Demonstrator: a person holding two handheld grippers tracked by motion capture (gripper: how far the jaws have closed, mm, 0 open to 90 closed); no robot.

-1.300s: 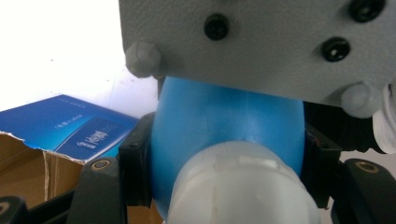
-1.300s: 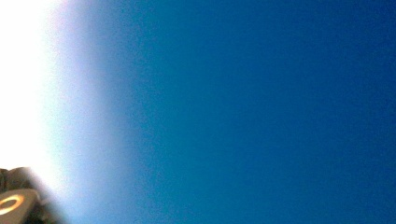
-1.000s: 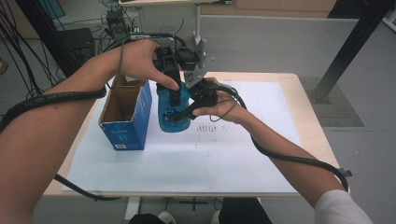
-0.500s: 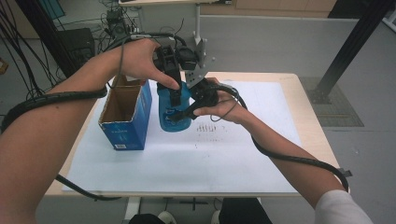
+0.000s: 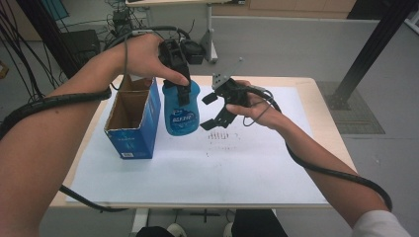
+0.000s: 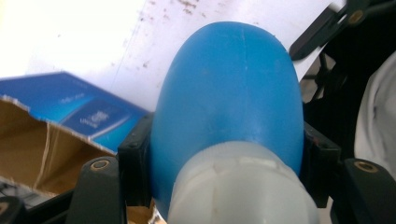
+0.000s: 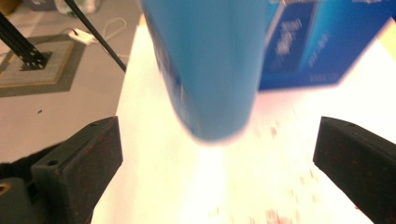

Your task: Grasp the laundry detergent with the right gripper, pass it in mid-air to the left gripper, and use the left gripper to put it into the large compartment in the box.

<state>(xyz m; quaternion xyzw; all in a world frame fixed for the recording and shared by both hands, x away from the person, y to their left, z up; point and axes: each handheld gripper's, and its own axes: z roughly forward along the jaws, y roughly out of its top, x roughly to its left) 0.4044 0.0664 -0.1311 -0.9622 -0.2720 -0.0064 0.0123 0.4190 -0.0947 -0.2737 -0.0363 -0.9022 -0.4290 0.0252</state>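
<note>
My left gripper (image 5: 182,84) has its jaws clamped on the blue bottle (image 5: 181,111), one black pad on each flank just below the white cap (image 6: 240,189); in the left gripper view the bottle's rounded blue body (image 6: 229,93) runs away from the camera between the two pads, with the cap nearest the lens. My right gripper (image 5: 213,109) has its jaws wide apart, having just been opening, and nothing sits between them; in the right gripper view the two black pads stand at the far left and far right of the frame, with the bottle (image 7: 210,65) blurred ahead of them and clear of both.

In the high view the bottle hangs upright from the left gripper, above the white paper sheet (image 5: 197,168) that covers the table (image 5: 326,113); its printed label faces my side; whether its base touches the sheet I cannot tell. Just beside it, on its left, stands the open blue carton (image 5: 133,126), top flaps up and brown inside showing; bottle and carton look close together, contact uncertain. The right gripper sits just to the right of the bottle, apart from it, its jaws turned toward the bottle's lower half; faint dark print marks (image 5: 222,140) lie on the sheet below it. Black cables (image 5: 341,173) trail from both grippers along my forearms.
</note>
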